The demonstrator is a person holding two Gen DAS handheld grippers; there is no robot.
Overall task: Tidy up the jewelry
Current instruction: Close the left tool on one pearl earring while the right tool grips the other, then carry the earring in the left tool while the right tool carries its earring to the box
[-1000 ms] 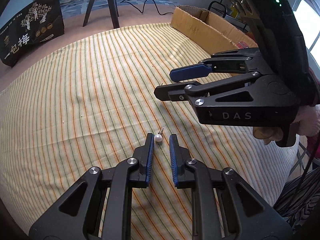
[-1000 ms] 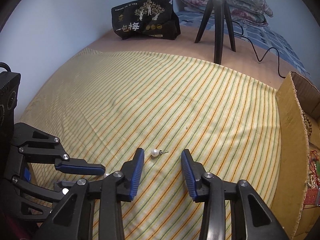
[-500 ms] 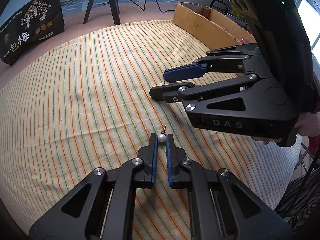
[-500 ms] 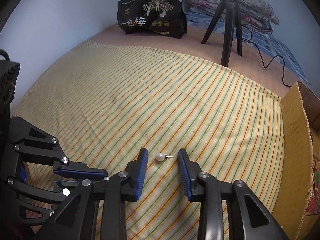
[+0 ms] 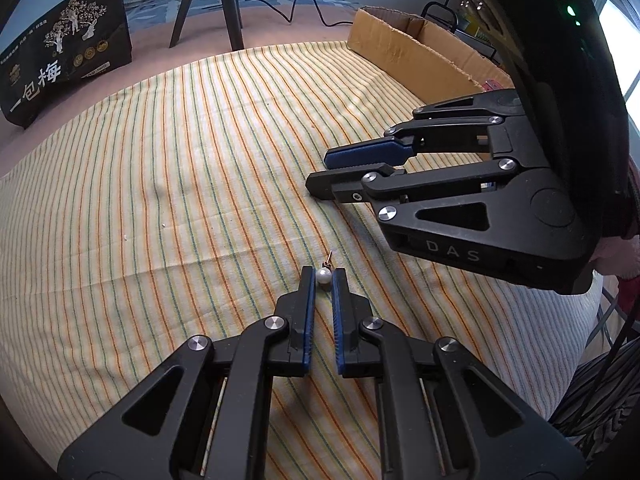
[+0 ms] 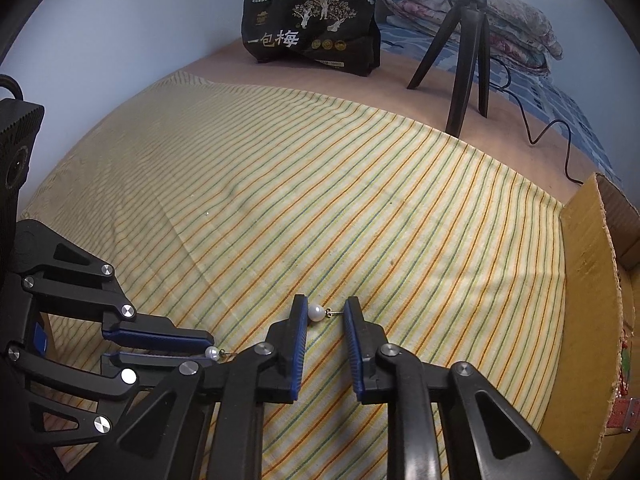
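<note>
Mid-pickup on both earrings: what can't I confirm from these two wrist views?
- Left wrist view: the left gripper flanks the first pearl earring; actual pad contact is too small to tell.
- Left wrist view: the second pearl earring is hidden behind the right gripper.
- Right wrist view: the cardboard box contents are blocked by its wall and cut off by the frame edge.

A yellow striped cloth [image 5: 168, 184] is spread across most of both views, with thin orange and green lines and a few shallow creases. A black snack bag [image 6: 312, 28] printed with white trees and Chinese characters is seen standing upright at the top centre of the right wrist view. To its right, a black tripod [image 6: 466, 52] is planted on the tan surface, with a black cable [image 6: 548, 132] trailing beside it. Folded floral bedding [image 6: 516, 24] is piled behind, in the upper right.
</note>
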